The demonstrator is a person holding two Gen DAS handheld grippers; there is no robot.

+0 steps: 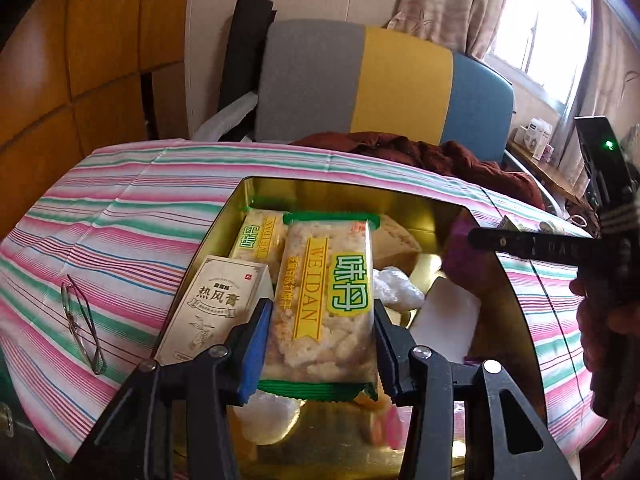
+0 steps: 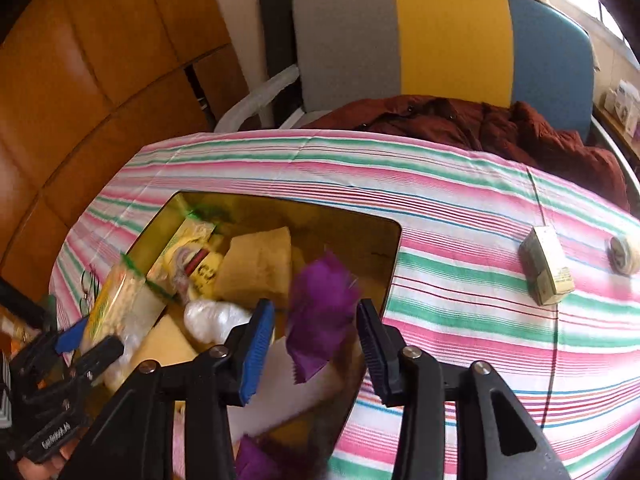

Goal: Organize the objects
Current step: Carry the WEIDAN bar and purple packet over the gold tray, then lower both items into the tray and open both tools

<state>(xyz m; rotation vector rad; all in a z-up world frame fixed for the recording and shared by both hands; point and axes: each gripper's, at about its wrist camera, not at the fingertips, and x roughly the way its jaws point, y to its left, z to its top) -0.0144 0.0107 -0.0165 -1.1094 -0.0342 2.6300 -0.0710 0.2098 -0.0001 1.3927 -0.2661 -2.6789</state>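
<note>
Two grippers work over a gold tin [image 1: 436, 204] that sits on a striped cloth [image 1: 132, 208]. At the bottom centre of the left wrist view, the left gripper [image 1: 320, 346] is clamped on a biscuit pack [image 1: 324, 300], its blue pads pressing both long sides, the pack held over the tin's inside. Just left of it in the tin lies a beige box [image 1: 216, 308], with a second biscuit pack [image 1: 260, 238] behind and a white wad [image 1: 398, 288] to the right. Glasses [image 1: 82, 320] lie on the cloth at the left of that frame. In the right wrist view, the right gripper [image 2: 316, 350] at bottom centre stands with its jaws apart over the tin's right edge; a blurred purple wrapper [image 2: 320, 316] shows between them, touching neither pad as far as I can see. At the right of that frame, well apart from the tin, a small carton [image 2: 548, 272] and a tape roll [image 2: 624, 255] rest on the cloth. A chair [image 2: 448, 36] with a dark red coat [image 2: 500, 128] stands behind.
</note>
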